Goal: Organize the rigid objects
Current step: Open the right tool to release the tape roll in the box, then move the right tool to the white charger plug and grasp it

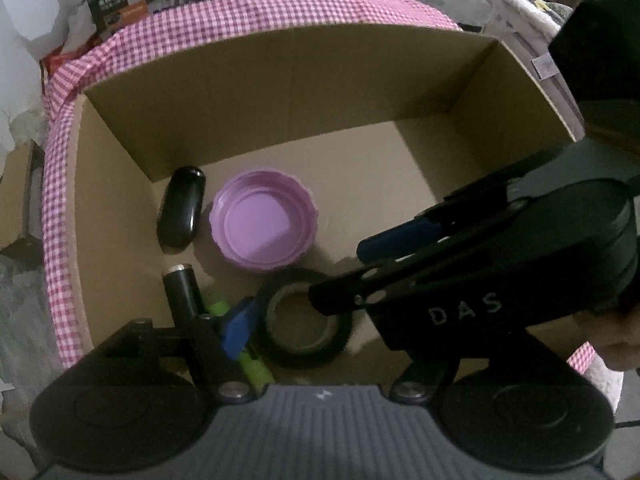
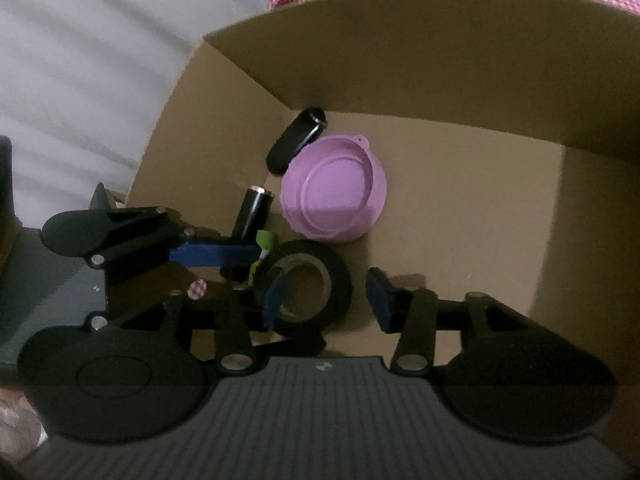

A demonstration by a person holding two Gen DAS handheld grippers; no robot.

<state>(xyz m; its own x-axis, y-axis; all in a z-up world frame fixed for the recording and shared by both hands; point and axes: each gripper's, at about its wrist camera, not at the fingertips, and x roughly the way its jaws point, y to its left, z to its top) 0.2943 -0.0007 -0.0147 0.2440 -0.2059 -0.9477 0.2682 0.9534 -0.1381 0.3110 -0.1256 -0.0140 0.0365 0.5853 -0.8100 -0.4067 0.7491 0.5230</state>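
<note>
Fingers of your right gripper (image 2: 324, 300) are spread apart, and the black roll of tape with its brown cardboard core (image 2: 306, 286) lies flat on the box floor between them: the left blue pad (image 2: 274, 298) sits over the roll's near-left rim, the right pad stands just beside its outer wall. Whether either pad touches, you cannot tell.

Your left gripper (image 1: 240, 326) shows only one blue finger in its own view, so you cannot tell its state there; the right wrist view shows that finger reaching in over a green marker (image 2: 262, 254) and a black cylinder with a metal end (image 2: 252, 210).

Beyond the tape sit a purple round plastic lid (image 1: 264, 220), open side up, and beside it a glossy black oval case (image 1: 182, 210), all inside the brown cardboard box (image 1: 280, 92). Only the left view shows the pink checked cloth (image 1: 56, 200) around the box.
</note>
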